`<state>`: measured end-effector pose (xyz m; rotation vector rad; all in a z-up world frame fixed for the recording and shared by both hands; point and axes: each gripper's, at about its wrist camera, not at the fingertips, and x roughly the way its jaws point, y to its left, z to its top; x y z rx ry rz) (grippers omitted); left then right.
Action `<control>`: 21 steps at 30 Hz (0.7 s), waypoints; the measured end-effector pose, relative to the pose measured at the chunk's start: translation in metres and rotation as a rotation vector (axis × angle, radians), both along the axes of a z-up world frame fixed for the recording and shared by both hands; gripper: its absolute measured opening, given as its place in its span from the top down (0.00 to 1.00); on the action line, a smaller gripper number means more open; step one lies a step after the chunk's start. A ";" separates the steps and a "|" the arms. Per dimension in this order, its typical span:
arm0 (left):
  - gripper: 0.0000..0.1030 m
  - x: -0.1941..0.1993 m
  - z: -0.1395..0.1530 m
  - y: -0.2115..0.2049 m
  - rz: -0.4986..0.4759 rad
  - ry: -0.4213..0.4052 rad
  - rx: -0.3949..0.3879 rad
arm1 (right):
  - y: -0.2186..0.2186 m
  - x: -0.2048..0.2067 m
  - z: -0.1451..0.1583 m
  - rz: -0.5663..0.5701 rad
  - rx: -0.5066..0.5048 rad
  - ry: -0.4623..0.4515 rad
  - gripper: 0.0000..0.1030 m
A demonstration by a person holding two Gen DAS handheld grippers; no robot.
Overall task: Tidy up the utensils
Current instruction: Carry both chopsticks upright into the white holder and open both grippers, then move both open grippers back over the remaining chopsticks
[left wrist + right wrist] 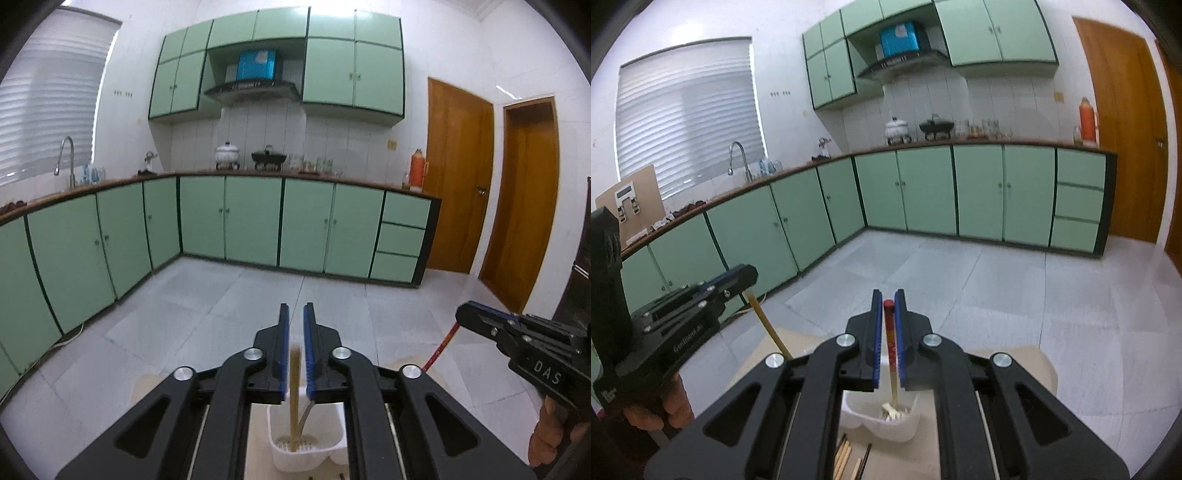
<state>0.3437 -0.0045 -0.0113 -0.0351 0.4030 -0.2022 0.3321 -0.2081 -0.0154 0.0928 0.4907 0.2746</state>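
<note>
The left gripper was nearest, its jaws slightly apart around a tan chopstick whose tip stood in the white utensil holder directly below; whether the pads pressed it I could not tell. The right gripper was clamped on a red-topped chopstick above the same holder, probably to lower it in upright. More loose sticks lay just before the holder.

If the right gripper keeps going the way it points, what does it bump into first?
Probably the floor: the right gripper points slightly downward over open tiles. The green cabinets lie farther beyond.
</note>
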 end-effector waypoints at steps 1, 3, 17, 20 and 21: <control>0.81 -0.001 -0.003 0.001 0.003 0.011 0.002 | 0.001 0.000 -0.004 -0.003 -0.003 0.008 0.89; 0.73 -0.003 -0.006 0.005 0.009 0.025 -0.002 | 0.001 -0.003 -0.010 -0.013 -0.014 0.021 0.85; 0.34 -0.095 -0.003 0.027 0.057 -0.022 -0.042 | -0.011 -0.109 -0.009 -0.121 -0.064 -0.162 0.16; 0.27 -0.121 -0.013 0.027 0.055 -0.004 -0.041 | -0.010 -0.133 -0.022 -0.119 -0.063 -0.150 0.13; 0.26 -0.129 -0.018 0.027 0.052 0.002 -0.031 | -0.009 -0.139 -0.027 -0.118 -0.063 -0.144 0.12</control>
